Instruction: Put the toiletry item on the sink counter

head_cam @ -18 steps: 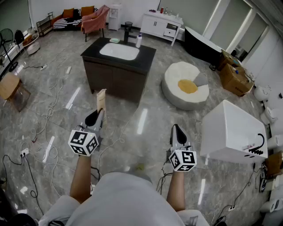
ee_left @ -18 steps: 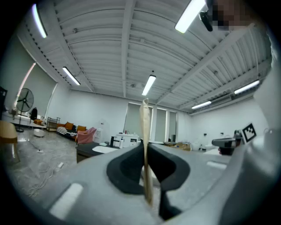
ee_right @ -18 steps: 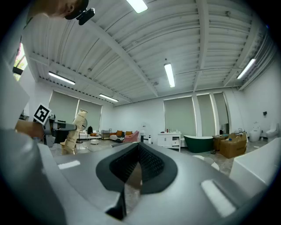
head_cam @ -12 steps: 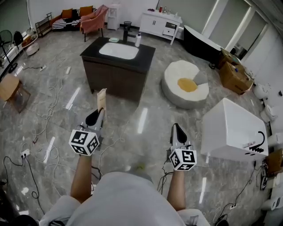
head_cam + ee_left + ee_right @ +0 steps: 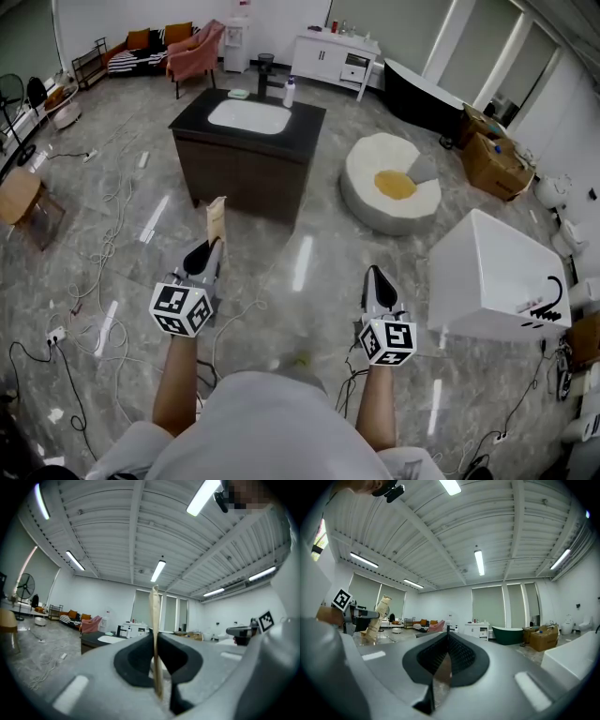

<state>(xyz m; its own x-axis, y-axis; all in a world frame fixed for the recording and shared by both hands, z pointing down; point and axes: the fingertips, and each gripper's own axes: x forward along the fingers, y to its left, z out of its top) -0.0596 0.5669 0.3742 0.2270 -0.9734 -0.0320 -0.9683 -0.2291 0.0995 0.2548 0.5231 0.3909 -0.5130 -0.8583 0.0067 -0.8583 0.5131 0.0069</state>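
Packet [image 5: 217, 217] of tan paper, the toiletry item, stands upright in my left gripper [image 5: 208, 247], its lower end pinched between the fingers. In the left gripper view I see it edge-on, with a finger pressed against each face. My right gripper [image 5: 376, 277] hangs level beside the left one over the grey floor [image 5: 319, 309], its fingers pressed together on nothing. The dark bench [image 5: 239, 173] with its white sink [image 5: 249, 115] stands well ahead of both grippers. A white bottle [image 5: 289, 91] and a black tap [image 5: 264, 67] stand at its far edge.
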